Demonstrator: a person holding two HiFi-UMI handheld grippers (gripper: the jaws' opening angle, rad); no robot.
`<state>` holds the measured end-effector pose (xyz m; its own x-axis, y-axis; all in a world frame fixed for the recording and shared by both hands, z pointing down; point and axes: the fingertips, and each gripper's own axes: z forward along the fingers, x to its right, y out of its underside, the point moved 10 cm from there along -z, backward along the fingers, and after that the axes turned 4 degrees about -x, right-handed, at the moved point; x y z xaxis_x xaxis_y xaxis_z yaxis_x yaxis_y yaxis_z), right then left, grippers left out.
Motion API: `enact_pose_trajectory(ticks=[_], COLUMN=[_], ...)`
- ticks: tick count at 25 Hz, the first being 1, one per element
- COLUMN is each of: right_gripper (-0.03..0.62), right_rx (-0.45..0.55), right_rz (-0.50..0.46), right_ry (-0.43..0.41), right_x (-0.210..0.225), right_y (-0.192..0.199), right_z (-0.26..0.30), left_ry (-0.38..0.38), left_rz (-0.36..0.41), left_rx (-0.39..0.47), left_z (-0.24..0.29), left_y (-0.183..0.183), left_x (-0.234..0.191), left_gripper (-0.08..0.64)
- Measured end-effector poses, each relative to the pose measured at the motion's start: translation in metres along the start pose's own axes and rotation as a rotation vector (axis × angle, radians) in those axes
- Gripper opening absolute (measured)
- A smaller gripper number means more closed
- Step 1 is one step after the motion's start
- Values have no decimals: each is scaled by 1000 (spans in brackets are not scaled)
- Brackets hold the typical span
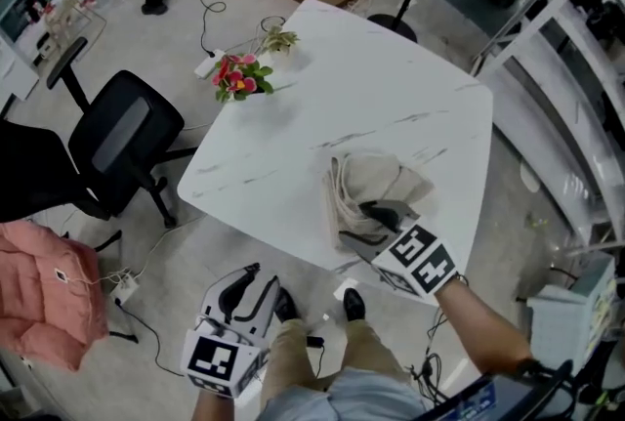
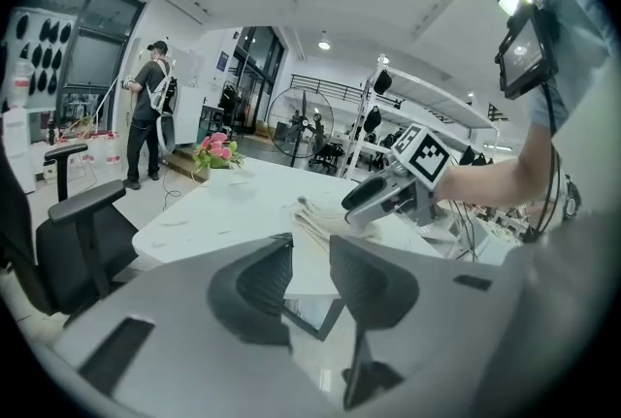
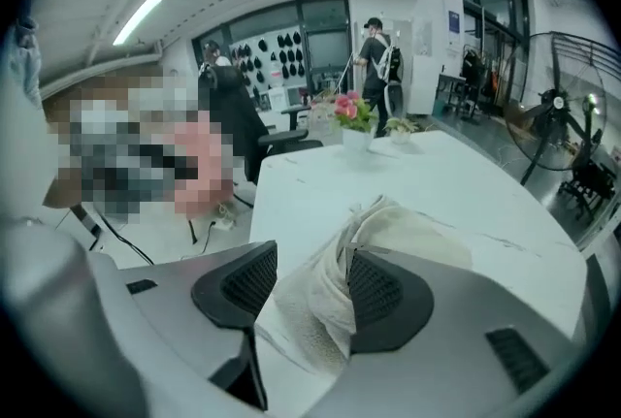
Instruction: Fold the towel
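Note:
A beige towel point(image 1: 376, 187) lies bunched in loose folds near the front right edge of the white marble table point(image 1: 371, 87). My right gripper point(image 1: 371, 225) is at the towel's near end. In the right gripper view its jaws stand apart, and a raised fold of the towel point(image 3: 388, 232) sits between them, leaning on the right jaw with a gap on the left. My left gripper point(image 1: 264, 278) hangs off the table below its front edge, above the floor. Its jaws are slightly apart with nothing between them point(image 2: 310, 251). In the left gripper view the right gripper point(image 2: 374, 198) rests on the towel point(image 2: 320, 217).
A vase of pink flowers point(image 1: 239, 75) stands at the table's far left corner. A black office chair point(image 1: 122, 141) and a pink garment point(image 1: 44, 287) are on the left. A fan stand point(image 1: 395, 19) is beyond the table, and white shelving runs along the right. Cables cross the floor.

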<state>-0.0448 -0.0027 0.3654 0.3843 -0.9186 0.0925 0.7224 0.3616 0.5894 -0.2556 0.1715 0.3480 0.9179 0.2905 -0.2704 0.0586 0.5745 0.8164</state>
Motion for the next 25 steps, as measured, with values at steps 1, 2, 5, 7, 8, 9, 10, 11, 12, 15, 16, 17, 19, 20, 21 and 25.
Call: enact_pose_trajectory(ticks=[1, 2, 5, 7, 8, 9, 10, 11, 12, 15, 16, 17, 19, 20, 21, 25], right_gripper=[235, 233, 218, 219, 221, 225, 230, 234, 246, 268, 268, 270, 276, 281, 282, 214], right_rx=[39, 72, 134, 153, 162, 171, 180, 188, 195, 221, 239, 259, 286, 290, 288, 274], right_rz=[9, 24, 110, 212, 276, 346, 418, 488, 552, 687, 728, 771, 851, 883, 914, 1000], right_ry=[6, 20, 98, 151, 166, 171, 164, 147, 125, 66, 40, 9, -47, -69, -89, -172], right_x=[1, 5, 29, 51, 63, 75, 88, 100, 110, 127, 131, 135, 144, 148, 151, 160], right_y=[2, 7, 32, 53, 64, 74, 84, 92, 99, 114, 116, 118, 120, 121, 123, 122], right_z=[-10, -20, -49, -65, -72, -77, -79, -80, -79, -72, -69, -67, -60, -56, -52, -41], left_ry=[11, 24, 71, 103, 119, 135, 151, 168, 185, 235, 253, 270, 297, 306, 311, 333], left_rz=[7, 15, 45, 80, 102, 124, 144, 162, 182, 276, 314, 346, 400, 422, 438, 467], left_rx=[0, -2, -14, -16, -12, -4, 3, 7, 9, -10, -17, -32, -73, -88, -100, -141], left_z=[4, 9, 29, 45, 54, 65, 77, 90, 102, 133, 142, 151, 167, 173, 177, 189], left_y=[-2, -4, -9, -13, -16, -19, -22, -25, -29, -39, -40, -41, -39, -38, -37, -35], left_x=[2, 5, 17, 28, 33, 38, 44, 49, 55, 71, 76, 80, 82, 81, 80, 75], left_gripper=[122, 123, 123, 123, 123, 124, 131, 139, 144, 156, 158, 158, 160, 160, 160, 160])
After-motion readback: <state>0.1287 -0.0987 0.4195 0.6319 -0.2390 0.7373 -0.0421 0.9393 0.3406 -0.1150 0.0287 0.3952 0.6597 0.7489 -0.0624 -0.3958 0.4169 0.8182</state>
